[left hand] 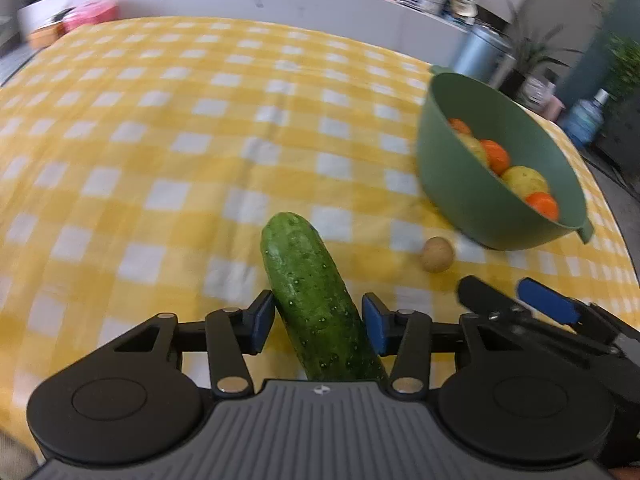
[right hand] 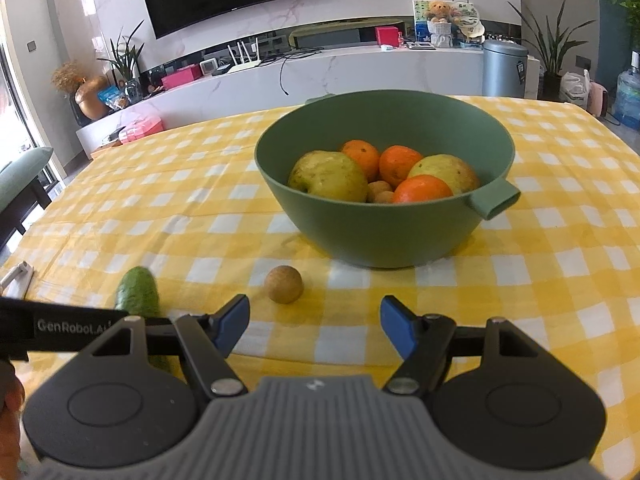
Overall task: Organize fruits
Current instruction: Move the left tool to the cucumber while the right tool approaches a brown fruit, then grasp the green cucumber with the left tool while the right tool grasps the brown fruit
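A green cucumber [left hand: 312, 292] lies between the blue pads of my left gripper [left hand: 320, 320], which is shut on it above the yellow checked cloth. Its tip also shows in the right wrist view [right hand: 138, 292]. A small round brown fruit [right hand: 284, 284] sits on the cloth just ahead of my right gripper [right hand: 314, 320], which is open and empty. It also shows in the left wrist view [left hand: 437, 254]. A green bowl [right hand: 384, 236] behind it holds oranges [right hand: 400, 164], yellow-green pears [right hand: 328, 176] and small brown fruits. The bowl shows at the right in the left wrist view [left hand: 448, 176].
The table is covered by the yellow checked cloth [right hand: 160, 208]. A white object [right hand: 16, 276] lies at its left edge. Beyond the table stand a white TV bench [right hand: 320, 68], a grey bin [right hand: 505, 68], plants and a water bottle [right hand: 628, 100].
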Available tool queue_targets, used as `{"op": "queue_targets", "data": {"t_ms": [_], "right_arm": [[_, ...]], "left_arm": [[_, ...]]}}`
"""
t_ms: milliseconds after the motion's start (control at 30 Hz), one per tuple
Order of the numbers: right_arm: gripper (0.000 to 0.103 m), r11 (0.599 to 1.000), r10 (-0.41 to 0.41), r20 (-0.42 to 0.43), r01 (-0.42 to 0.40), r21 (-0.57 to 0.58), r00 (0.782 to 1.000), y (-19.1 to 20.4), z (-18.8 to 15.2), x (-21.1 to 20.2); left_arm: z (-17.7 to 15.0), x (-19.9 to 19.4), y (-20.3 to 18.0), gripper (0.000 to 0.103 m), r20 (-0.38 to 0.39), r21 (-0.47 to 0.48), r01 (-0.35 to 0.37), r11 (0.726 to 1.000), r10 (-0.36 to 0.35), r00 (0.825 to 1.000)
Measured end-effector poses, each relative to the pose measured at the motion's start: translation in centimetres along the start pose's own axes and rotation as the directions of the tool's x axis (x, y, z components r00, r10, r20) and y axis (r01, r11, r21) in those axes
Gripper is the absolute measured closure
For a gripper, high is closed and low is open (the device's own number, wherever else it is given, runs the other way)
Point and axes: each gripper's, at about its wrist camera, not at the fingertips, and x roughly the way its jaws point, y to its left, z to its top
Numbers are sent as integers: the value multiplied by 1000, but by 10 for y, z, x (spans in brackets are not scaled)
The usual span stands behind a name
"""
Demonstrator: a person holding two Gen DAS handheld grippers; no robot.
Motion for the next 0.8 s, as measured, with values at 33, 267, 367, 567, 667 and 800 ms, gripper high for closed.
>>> {"op": "queue_targets", "data": {"t_ms": [33,267,367,567,667,800], "right_arm": [[34,1000,0,0,0,-4,1000,1,0,1],[44,1000,5,11,-4,-31,1000,6,3,10],[48,999,4,9,-3,-32,1000,5,3,14],[56,998,41,18,-40,-38,999,6,4,18],[59,998,62,14,-62,-27,998,4,5,22],[63,996,92,9,-93,16,996,-1,7,27]], "left_arm": [[3,2,-1,53,0,11,12,1000,-12,1000],[14,14,-4,55,6,52,58,997,-59,998],[12,16,-1,55,7,40,70,997,-70,997],[6,14,-1,54,30,55,64,996,-66,997],[3,11,-4,49,41,89,42,995,-46,998],[-7,8,-10,44,49,144,18,989,-26,998]]}}
